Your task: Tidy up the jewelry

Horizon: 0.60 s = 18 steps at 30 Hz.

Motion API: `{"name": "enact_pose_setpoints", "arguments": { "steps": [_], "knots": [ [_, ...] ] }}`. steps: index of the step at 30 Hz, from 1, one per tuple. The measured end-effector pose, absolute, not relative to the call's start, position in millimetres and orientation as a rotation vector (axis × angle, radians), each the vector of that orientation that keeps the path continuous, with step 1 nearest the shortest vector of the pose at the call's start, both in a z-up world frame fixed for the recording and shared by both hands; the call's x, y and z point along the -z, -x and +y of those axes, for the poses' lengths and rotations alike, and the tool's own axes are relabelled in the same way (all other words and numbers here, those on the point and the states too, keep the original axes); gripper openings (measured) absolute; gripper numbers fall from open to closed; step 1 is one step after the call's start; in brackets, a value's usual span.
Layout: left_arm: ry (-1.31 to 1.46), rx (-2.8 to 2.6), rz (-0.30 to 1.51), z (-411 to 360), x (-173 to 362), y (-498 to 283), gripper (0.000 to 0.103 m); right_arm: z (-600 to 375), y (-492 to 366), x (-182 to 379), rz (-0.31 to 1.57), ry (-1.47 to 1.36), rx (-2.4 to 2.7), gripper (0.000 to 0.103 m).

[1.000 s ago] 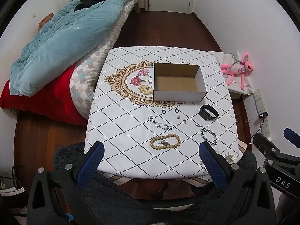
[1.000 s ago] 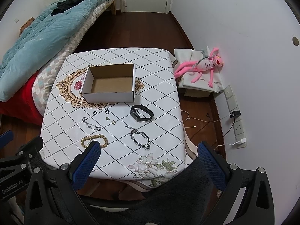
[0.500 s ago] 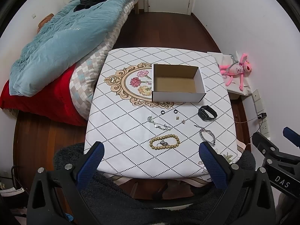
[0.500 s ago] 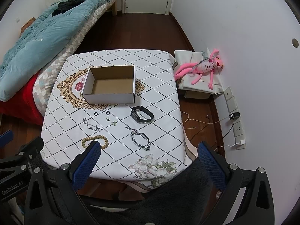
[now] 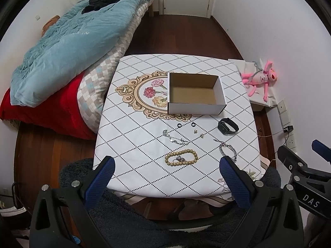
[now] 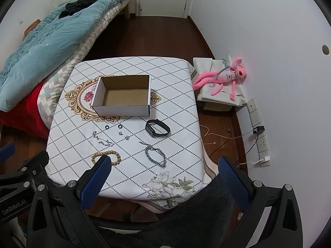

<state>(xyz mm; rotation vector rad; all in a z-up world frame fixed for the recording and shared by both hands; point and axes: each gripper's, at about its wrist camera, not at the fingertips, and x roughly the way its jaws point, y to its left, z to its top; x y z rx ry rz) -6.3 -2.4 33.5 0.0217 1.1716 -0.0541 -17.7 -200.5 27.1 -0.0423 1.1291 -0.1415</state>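
An empty white cardboard box (image 5: 195, 95) (image 6: 124, 97) stands open on the patterned table (image 5: 128, 140) (image 6: 178, 107). In front of it lie a black wristband (image 5: 227, 125) (image 6: 157, 128), a silver chain bracelet (image 5: 227, 149) (image 6: 155, 155), a wooden bead bracelet (image 5: 181, 157) (image 6: 114, 155), a thin silver chain (image 5: 174, 138) (image 6: 102, 139), two black rings (image 5: 179, 125) (image 6: 107, 126) and two small charms (image 5: 195, 131) (image 6: 120, 132). My left gripper (image 5: 167, 177) and right gripper (image 6: 165, 175) are both open and empty, held above the table's near edge.
A bed (image 5: 72, 47) with a blue quilt and red blanket stands to the left of the table. A pink plush toy (image 6: 225, 76) lies on a low box at the right wall. Cables and wall sockets (image 6: 260, 142) are at the right. A dark fuzzy seat (image 5: 144, 223) is below me.
Both grippers have shifted slightly; the table and box sit a little lower and farther in view. Nothing on the table has moved. Both jaws stay open.
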Motion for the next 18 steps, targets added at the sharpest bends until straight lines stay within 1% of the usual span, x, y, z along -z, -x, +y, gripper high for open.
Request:
{"name": "enact_pose_setpoints", "arguments": {
  "steps": [12, 18],
  "knots": [
    [-0.020, 0.054, 1.162, -3.0, -36.1, 5.8, 0.103, -197.7, 18.4, -29.5, 1.121, 0.039, 0.143, 0.103],
    [-0.039, 0.017, 1.134, 0.3, -16.6, -6.6, 0.103, -209.0, 3.0, -12.0, 1.123, 0.002, 0.170, 0.103]
  ]
}}
